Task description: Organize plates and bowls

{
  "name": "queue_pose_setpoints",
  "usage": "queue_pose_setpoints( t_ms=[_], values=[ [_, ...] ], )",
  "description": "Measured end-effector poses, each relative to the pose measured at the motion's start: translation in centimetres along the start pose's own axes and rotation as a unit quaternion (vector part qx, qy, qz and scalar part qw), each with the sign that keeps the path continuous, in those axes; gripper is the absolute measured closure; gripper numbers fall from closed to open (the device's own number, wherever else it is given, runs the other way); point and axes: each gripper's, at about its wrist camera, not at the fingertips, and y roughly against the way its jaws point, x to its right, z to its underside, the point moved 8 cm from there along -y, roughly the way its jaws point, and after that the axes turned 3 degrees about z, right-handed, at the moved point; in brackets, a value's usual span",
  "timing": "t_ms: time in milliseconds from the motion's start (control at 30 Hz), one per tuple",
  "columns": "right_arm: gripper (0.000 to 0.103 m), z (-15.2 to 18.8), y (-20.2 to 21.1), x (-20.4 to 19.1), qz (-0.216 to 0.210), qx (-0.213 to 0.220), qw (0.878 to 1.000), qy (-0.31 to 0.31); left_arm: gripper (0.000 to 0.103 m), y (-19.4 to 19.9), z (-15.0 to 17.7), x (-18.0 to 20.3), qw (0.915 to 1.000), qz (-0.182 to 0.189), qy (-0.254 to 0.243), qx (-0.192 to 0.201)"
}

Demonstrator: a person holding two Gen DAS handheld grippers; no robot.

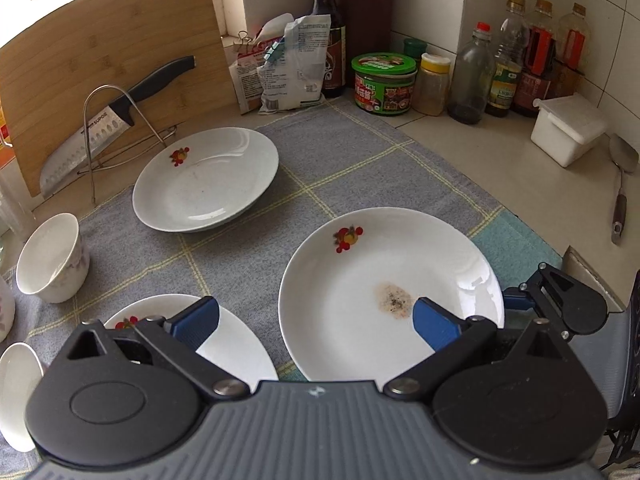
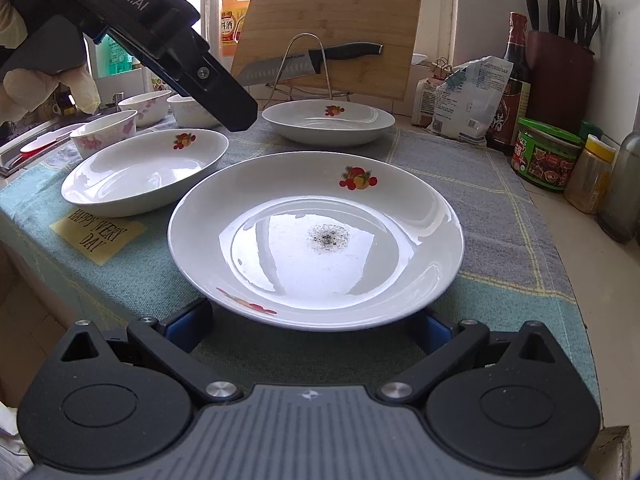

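step: we approach the stained plate [image 2: 316,240] at the desk's front edge | right gripper [image 2: 316,320] fingers apart, low beside its near rim | left gripper [image 1: 316,320] fingers apart, hovering | next: likely clamp rim, stack plates

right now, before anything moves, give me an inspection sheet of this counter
Surface: grey checked cloth over a pale counter, teal band at its near edge.
Job's things: three white fruit-print plates; the nearest plate has a dark speckled stain at its centre, the left plate and far plate look clean. Floral bowls stand at the left edge.
Clutter: knife on a wire rack, cutting board, sauce bottles, green-lidded jar, white lidded box.
Grippers: left gripper open, above the plates; right gripper open, fingers either side of the nearest plate's rim.
Cables: nothing seen.
Surroundings: tiled wall, window behind.
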Motion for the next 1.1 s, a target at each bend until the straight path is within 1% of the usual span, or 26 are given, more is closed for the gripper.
queue_pose_setpoints(
  t_ms=[200, 300, 367, 500, 667, 767, 900, 1067, 1100],
  values=[
    [0.000, 0.1, -0.1, 0.1, 0.006, 0.005, 1.000, -0.006, 0.001, -3.0, -1.2, -0.1, 0.9981, 0.041, -0.040, -0.022],
    [0.000, 0.0, -0.3, 0.1, 0.011, 0.000, 1.000, -0.009, 0.001, -4.5, -1.7, -0.3, 0.9962, 0.064, -0.050, -0.034],
    [0.000, -0.1, -0.4, 0.1, 0.013, -0.008, 1.000, -0.011, 0.001, -5.6, -2.3, -0.7, 0.9937, 0.085, -0.058, -0.044],
    [0.000, -0.1, -0.5, 0.2, 0.019, -0.011, 1.000, -0.015, 0.001, -7.5, -2.8, -1.1, 0.9892, 0.106, -0.080, -0.063],
    [0.000, -0.1, -0.6, 0.1, 0.023, -0.012, 1.000, -0.015, 0.004, -9.3, -2.8, -0.8, 0.9810, 0.138, -0.102, -0.091],
    [0.000, -0.1, -0.6, 0.1, 0.023, -0.012, 1.000, -0.014, 0.009, -10.1, -2.7, -0.4, 0.9761, 0.151, -0.117, -0.103],
    [0.000, 0.0, -0.5, 0.1, 0.026, -0.006, 1.000, -0.015, 0.023, -11.0, -2.4, -0.1, 0.9701, 0.165, -0.126, -0.125],
    [0.000, 0.0, -0.5, -0.1, 0.026, -0.003, 1.000, -0.014, 0.026, -11.3, -2.2, 0.2, 0.9645, 0.183, -0.134, -0.136],
    [0.000, 0.0, -0.5, -0.1, 0.026, -0.003, 1.000, -0.014, 0.029, -11.3, -2.3, 0.3, 0.9635, 0.186, -0.136, -0.137]
  ],
)
